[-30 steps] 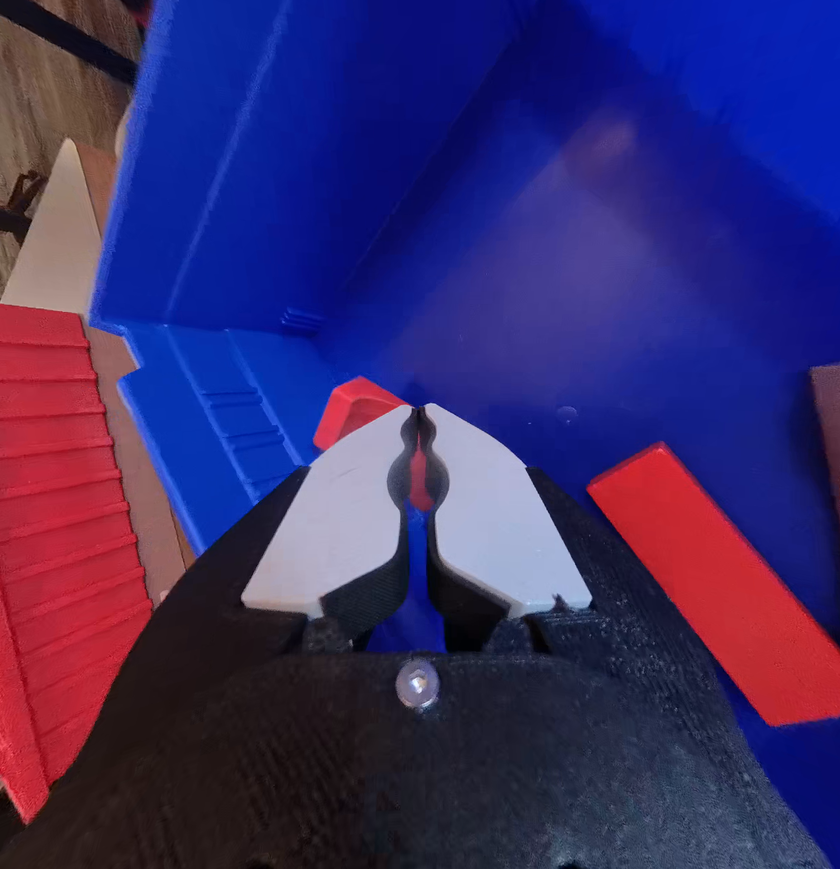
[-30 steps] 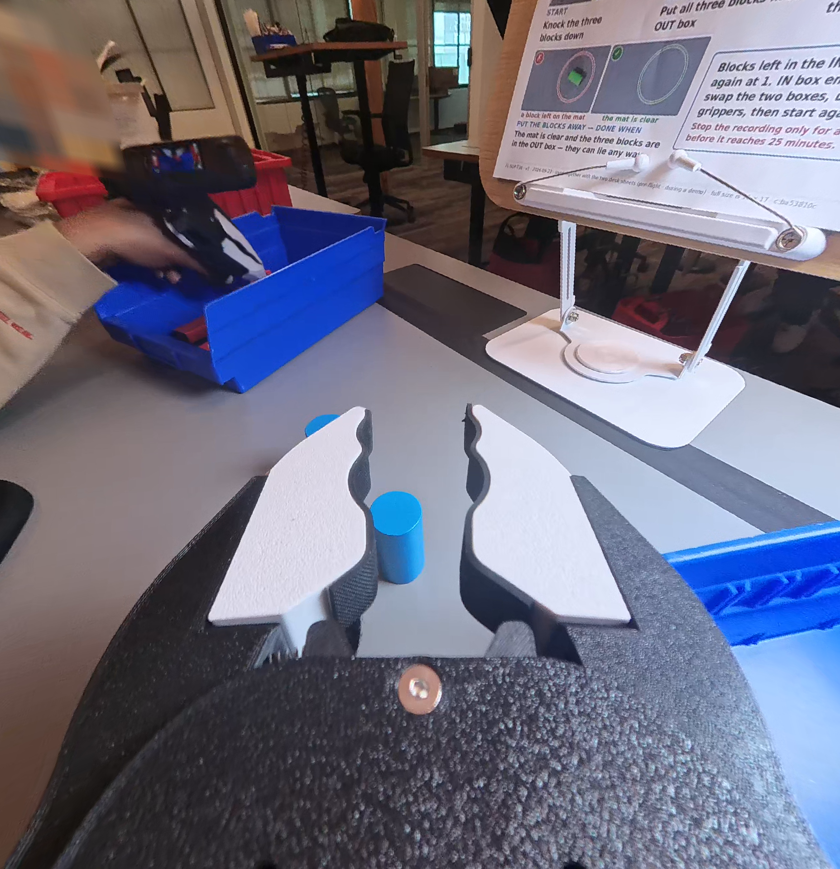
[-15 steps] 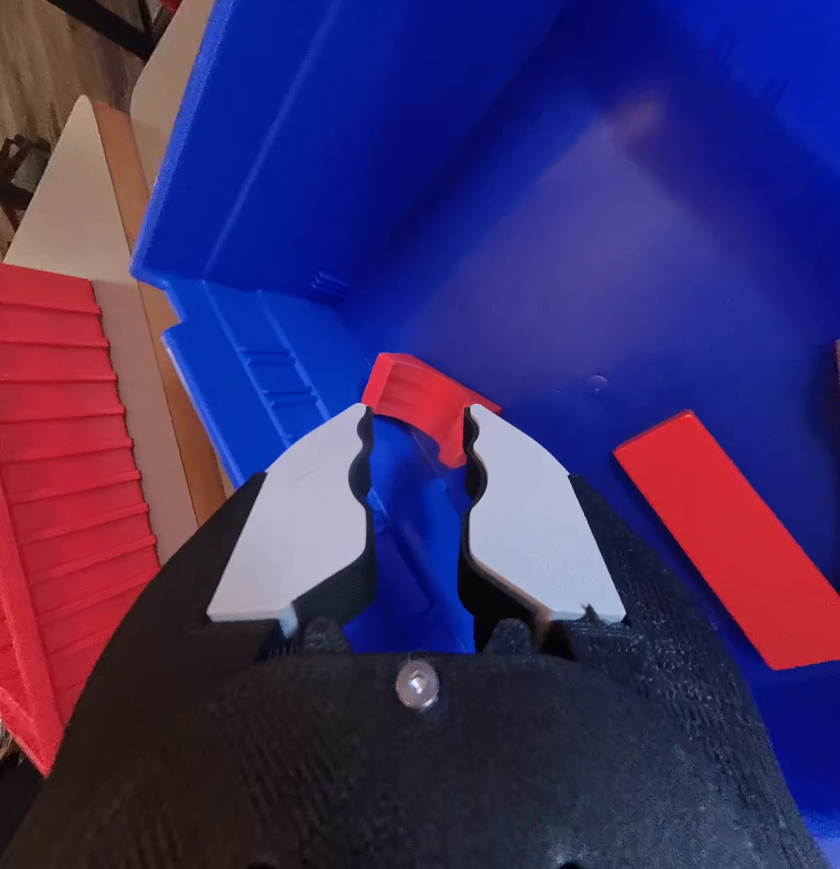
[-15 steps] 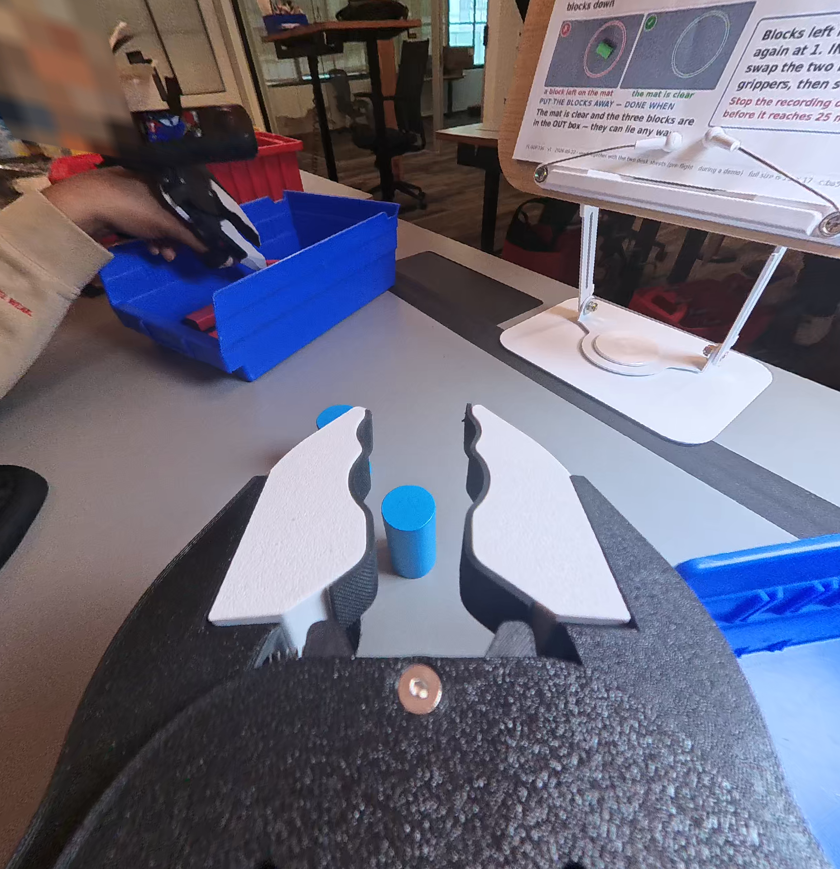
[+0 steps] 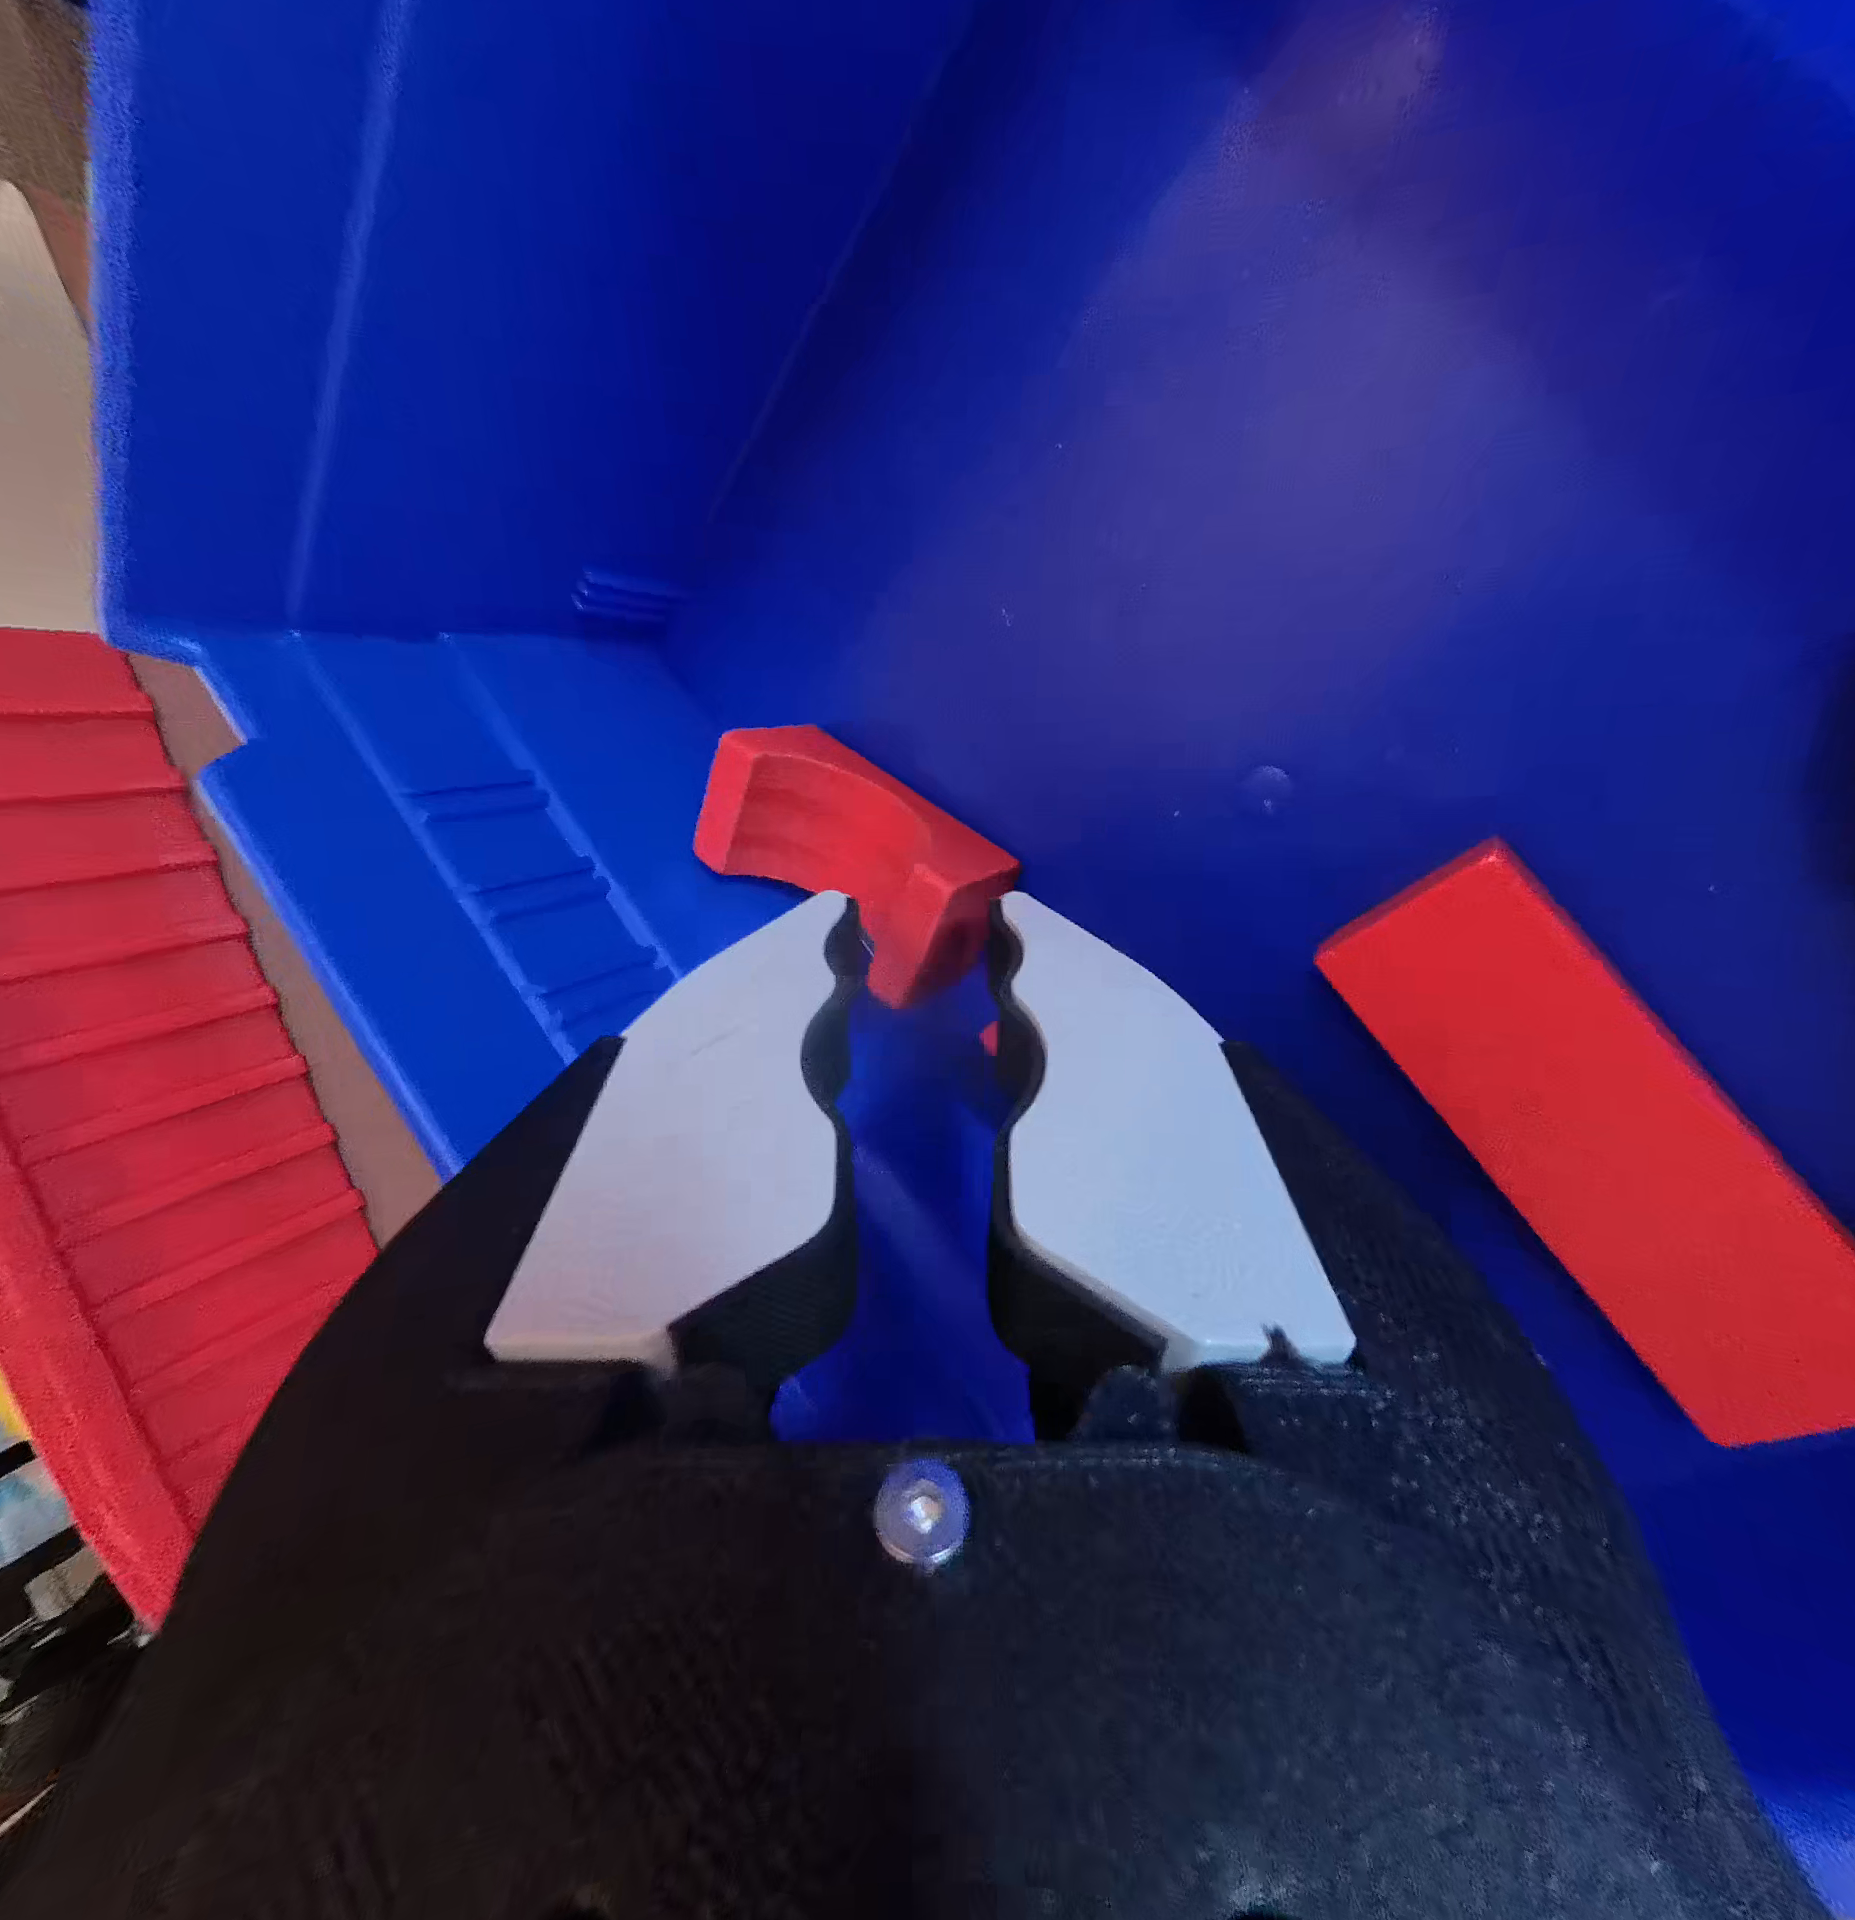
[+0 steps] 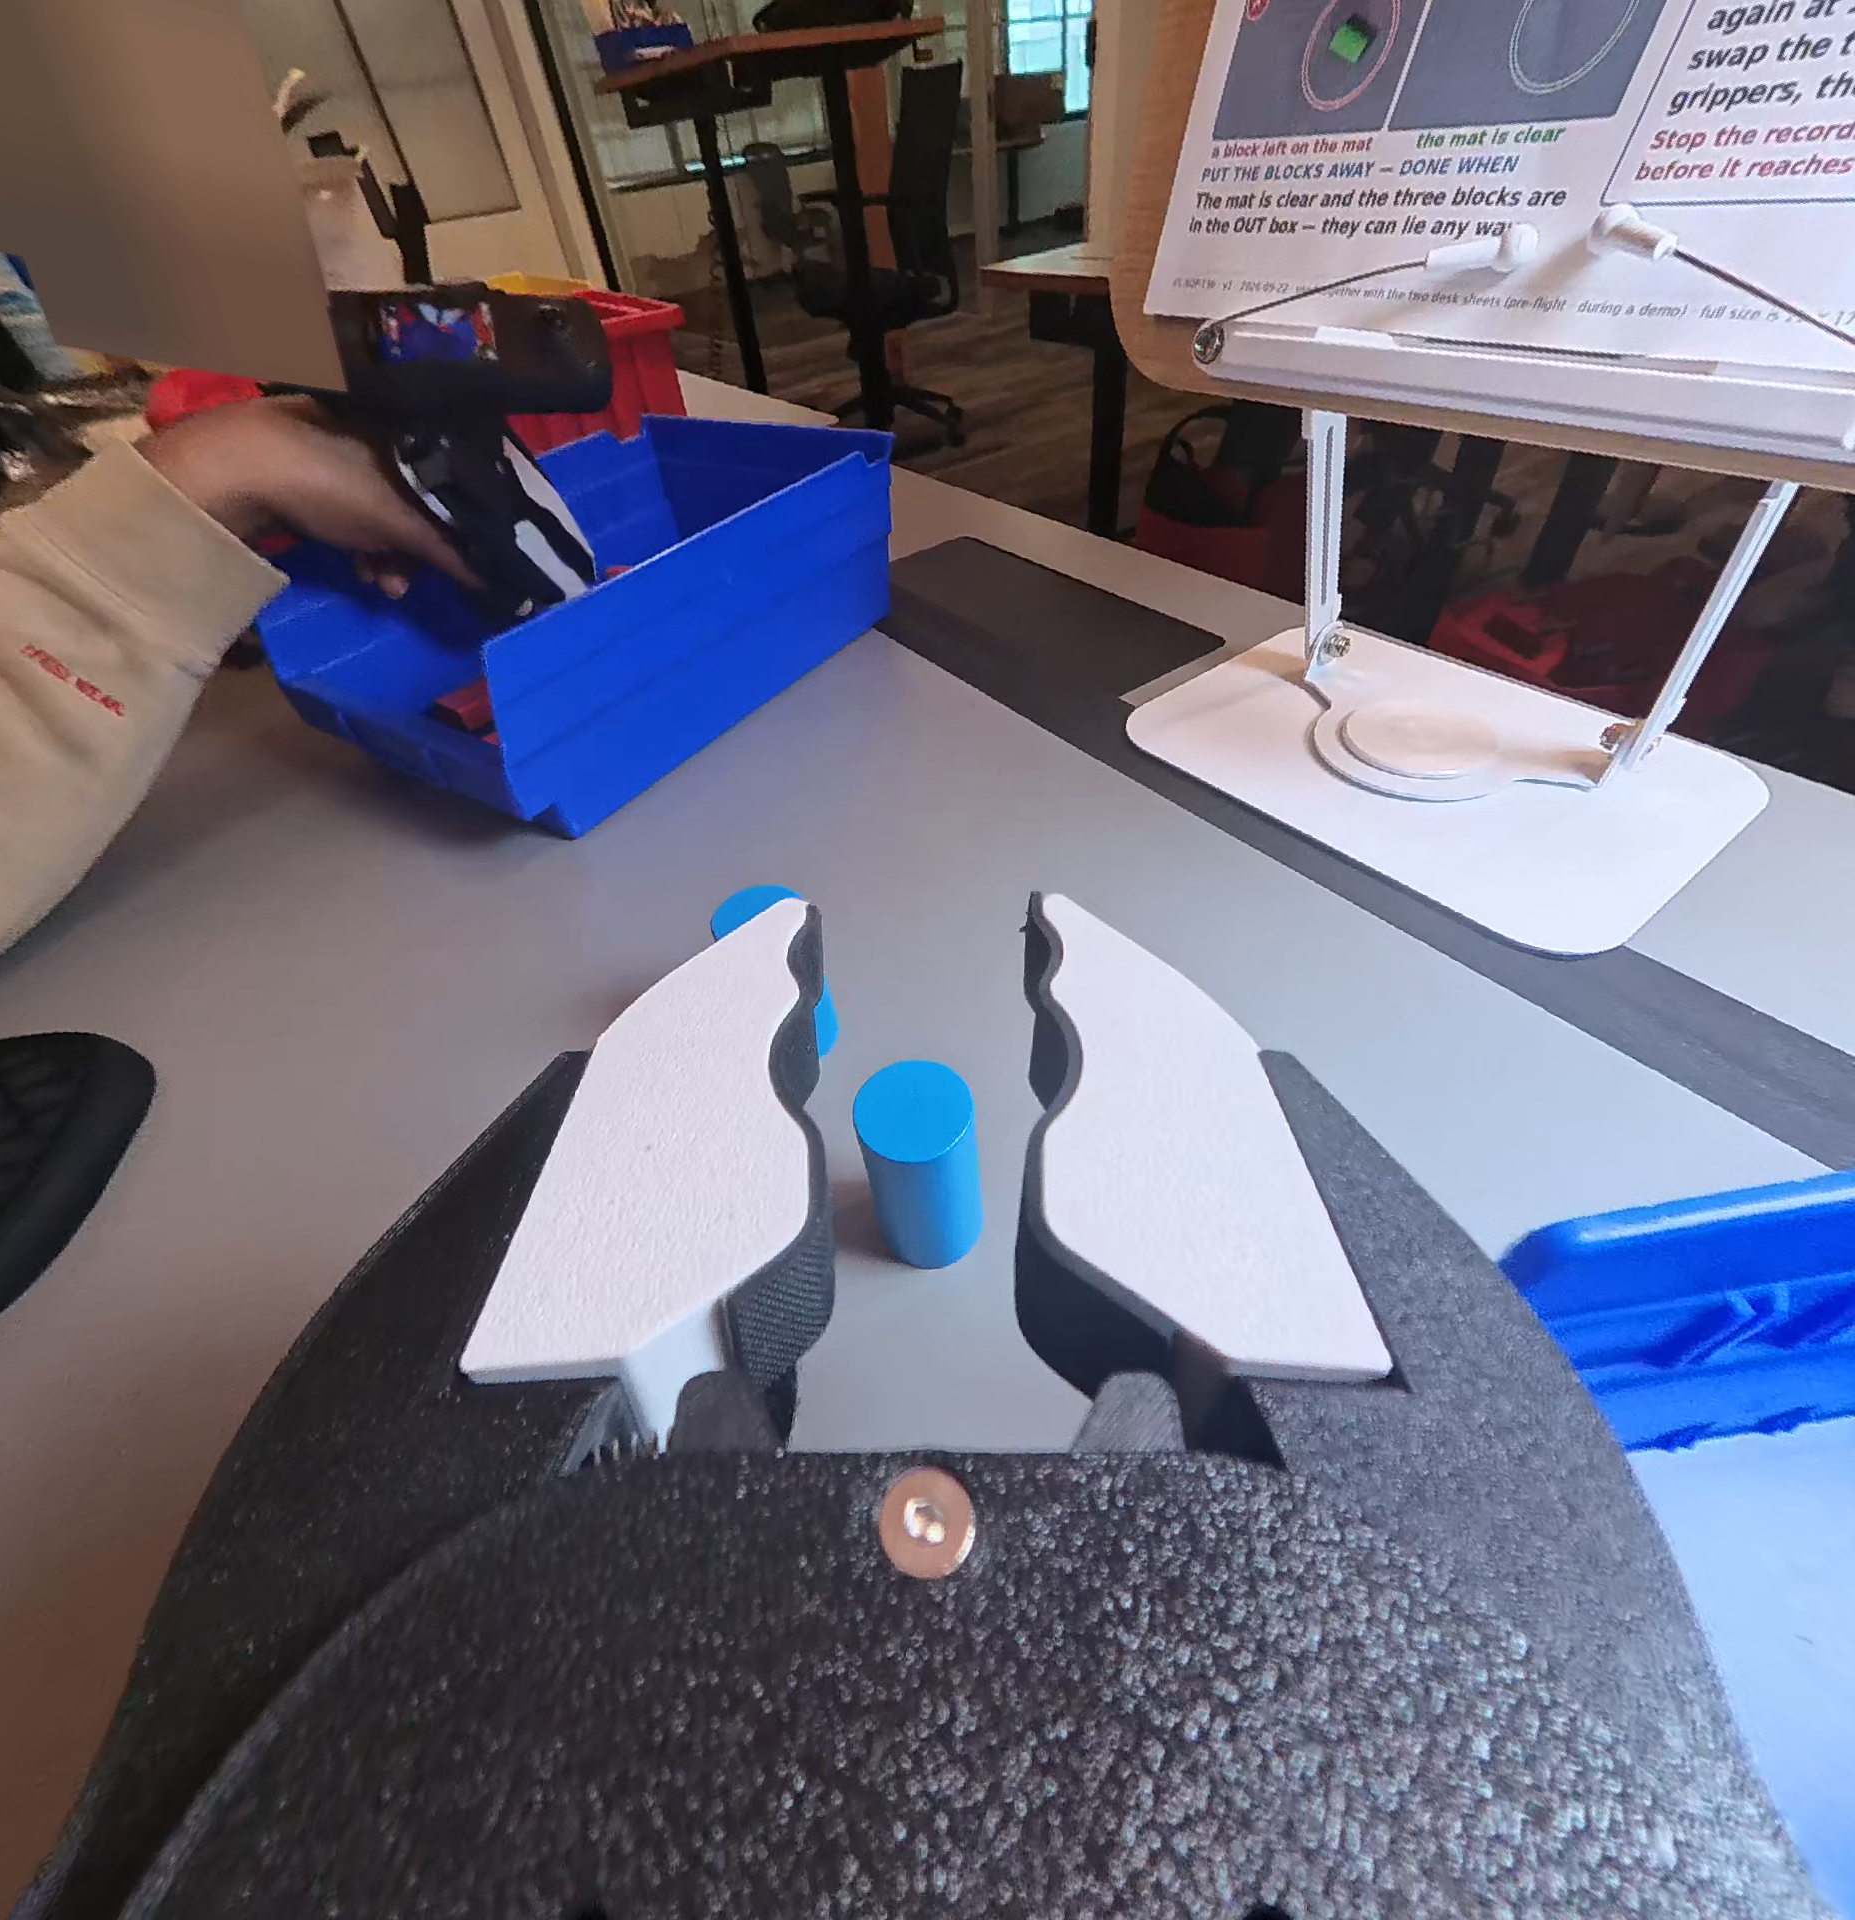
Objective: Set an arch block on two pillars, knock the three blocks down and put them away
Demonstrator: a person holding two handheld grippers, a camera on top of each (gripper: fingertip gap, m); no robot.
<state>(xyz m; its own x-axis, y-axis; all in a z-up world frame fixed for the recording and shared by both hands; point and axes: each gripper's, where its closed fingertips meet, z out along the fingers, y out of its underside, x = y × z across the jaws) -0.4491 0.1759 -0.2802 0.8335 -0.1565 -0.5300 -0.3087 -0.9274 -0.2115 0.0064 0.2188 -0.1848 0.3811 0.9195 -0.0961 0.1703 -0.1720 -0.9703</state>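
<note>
In the left wrist view my left gripper (image 5: 923, 914) is inside a blue bin (image 5: 694, 364), its fingertips closed on one end of a red arch block (image 5: 829, 810). A flat red block (image 5: 1588, 1143) lies on the bin floor to the right. In the right wrist view my right gripper (image 6: 923, 914) is open and empty, low over the grey table. One upright blue cylinder (image 6: 918, 1164) stands between its fingers without touching them. A second blue cylinder (image 6: 751, 909) is partly hidden behind the left finger. The left gripper (image 6: 549, 551) shows far off in the blue bin (image 6: 694, 644).
A red bin (image 5: 102, 987) sits left of the blue bin. Another blue bin (image 6: 1712, 1309) is at my right. A white document stand (image 6: 1453, 790) holding a sheet stands at the back right. A black object (image 6: 29, 1143) lies at the left edge. My right fingertips sit around 45 cm from my left ones.
My left gripper was shut a second ago, opened, and has now closed on the arch block's end. My right gripper has shifted so that the near cylinder stands between its fingers.
</note>
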